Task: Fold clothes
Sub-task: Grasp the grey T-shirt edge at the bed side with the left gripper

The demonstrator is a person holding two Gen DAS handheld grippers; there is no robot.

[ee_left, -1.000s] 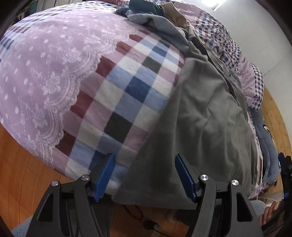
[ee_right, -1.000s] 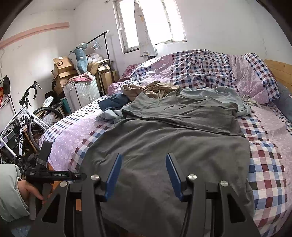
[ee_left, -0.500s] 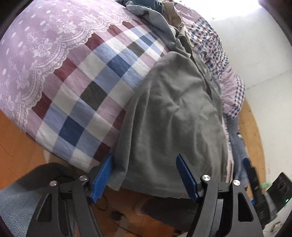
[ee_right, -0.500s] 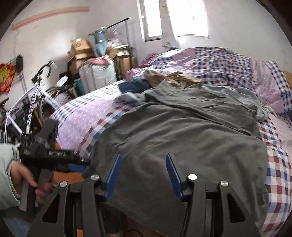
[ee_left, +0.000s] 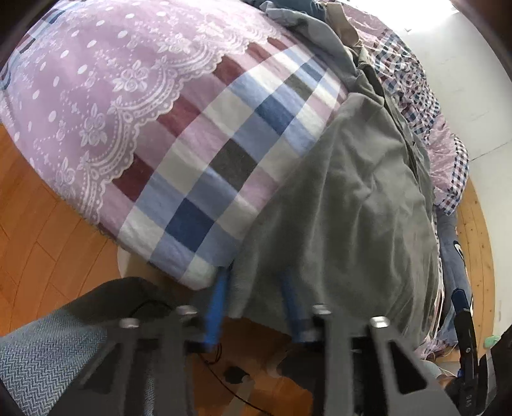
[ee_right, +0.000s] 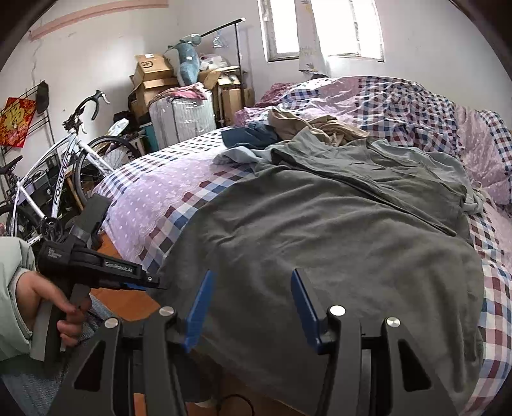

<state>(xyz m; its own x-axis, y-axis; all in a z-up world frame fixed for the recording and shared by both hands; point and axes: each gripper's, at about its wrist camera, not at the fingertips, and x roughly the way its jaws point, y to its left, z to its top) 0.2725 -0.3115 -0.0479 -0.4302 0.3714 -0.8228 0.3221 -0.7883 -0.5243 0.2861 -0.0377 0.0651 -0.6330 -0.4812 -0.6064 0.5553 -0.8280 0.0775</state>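
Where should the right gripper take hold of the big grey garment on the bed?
The grey garment lies flat; only its near hem hangs over the bed edge. Grip that hem near its right corner, coming in from the near side.

pale walls, bright window (ee_right: pixel 323 30), wood floor (ee_left: pixel 48 224), bicycle (ee_right: pixel 60 179) and stacked boxes (ee_right: pixel 153 73) beside the bed (ee_right: pixel 153 179).

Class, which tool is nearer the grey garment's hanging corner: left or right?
Left. The left tool has just closed around that corner of the grey garment; the right tool hovers open above its hem.
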